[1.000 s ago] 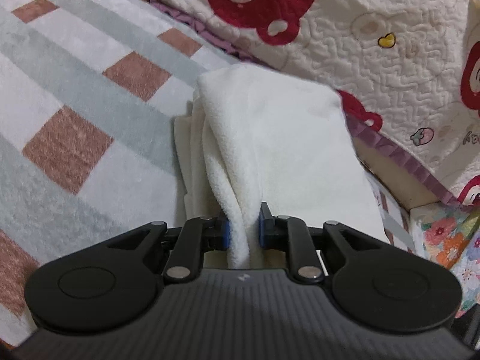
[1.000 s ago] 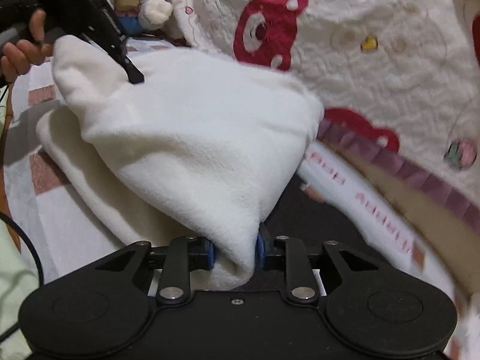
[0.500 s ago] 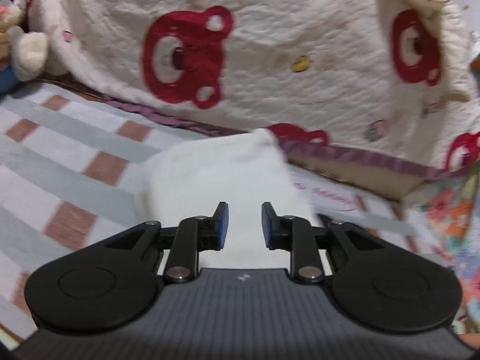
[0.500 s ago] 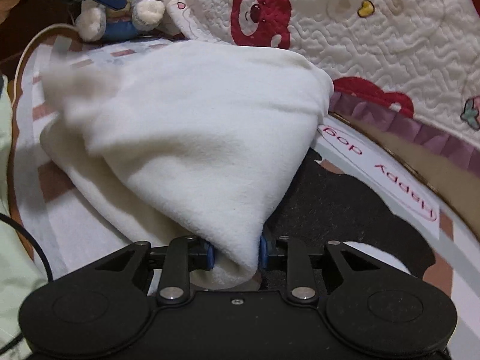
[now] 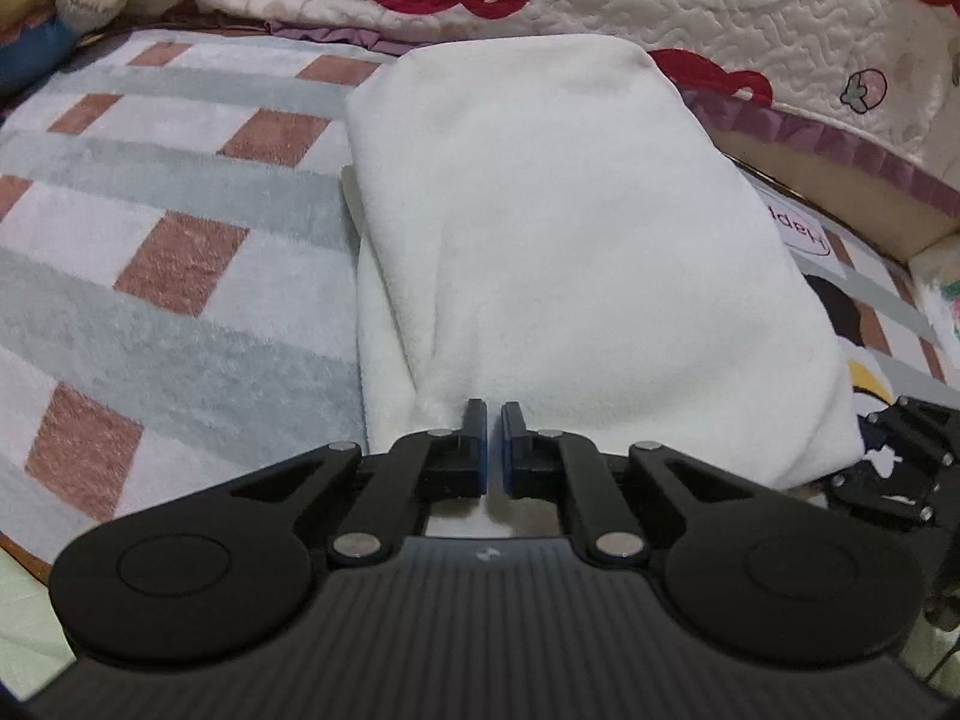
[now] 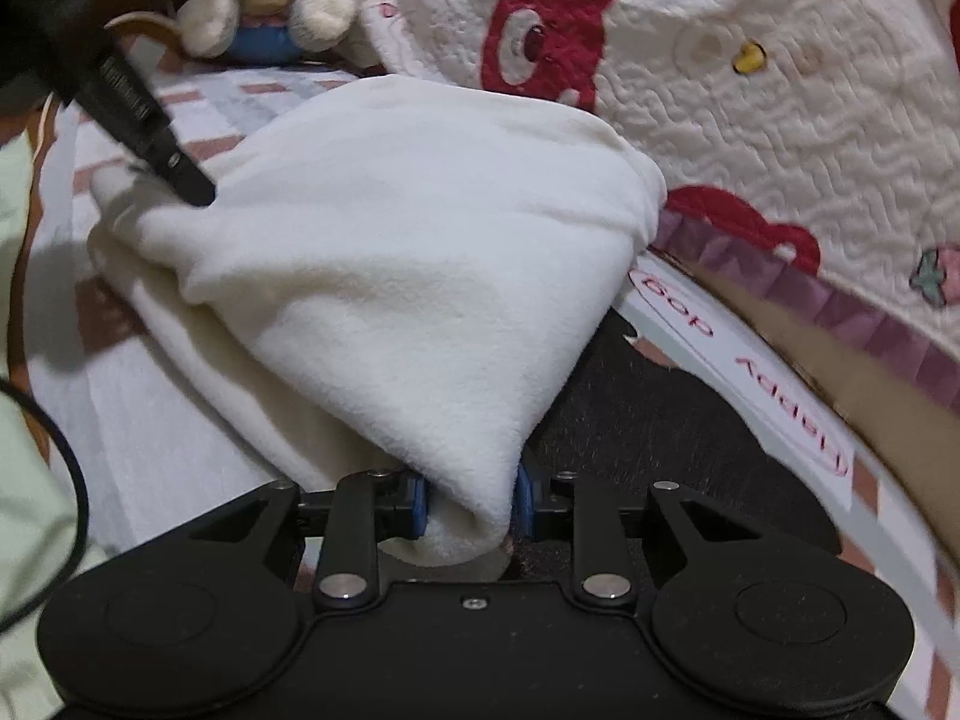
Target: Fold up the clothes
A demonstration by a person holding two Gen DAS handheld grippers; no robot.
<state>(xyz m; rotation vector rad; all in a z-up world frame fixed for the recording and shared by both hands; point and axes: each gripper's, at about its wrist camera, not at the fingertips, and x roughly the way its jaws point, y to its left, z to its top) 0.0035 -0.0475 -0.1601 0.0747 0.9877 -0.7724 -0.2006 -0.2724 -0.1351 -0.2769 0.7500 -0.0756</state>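
Observation:
A folded white fleece garment (image 5: pixel 576 252) lies on the checked blanket (image 5: pixel 180 252). In the left wrist view my left gripper (image 5: pixel 492 420) is shut, only a thin slit between its blue pads, with its tips at the garment's near edge and no fabric bunched between them. In the right wrist view its black tip (image 6: pixel 189 189) rests on the far left part of the garment (image 6: pixel 408 276). My right gripper (image 6: pixel 471 504) is shut on the garment's near corner, which rises in a cone from the jaws. Part of the right gripper (image 5: pixel 900 456) shows at the garment's right corner.
A quilted cover with red bears (image 6: pixel 750 90) rises behind and to the right. A stuffed toy (image 6: pixel 270 6) sits at the back left. A mat with a black dog figure and a "Happy dog" label (image 6: pixel 750 372) lies under the right side. A cable (image 6: pixel 66 468) runs at the left.
My left gripper let go of the garment, swung up open, then came back down and shut at the near edge. The garment now lies flatter. My right gripper kept its hold.

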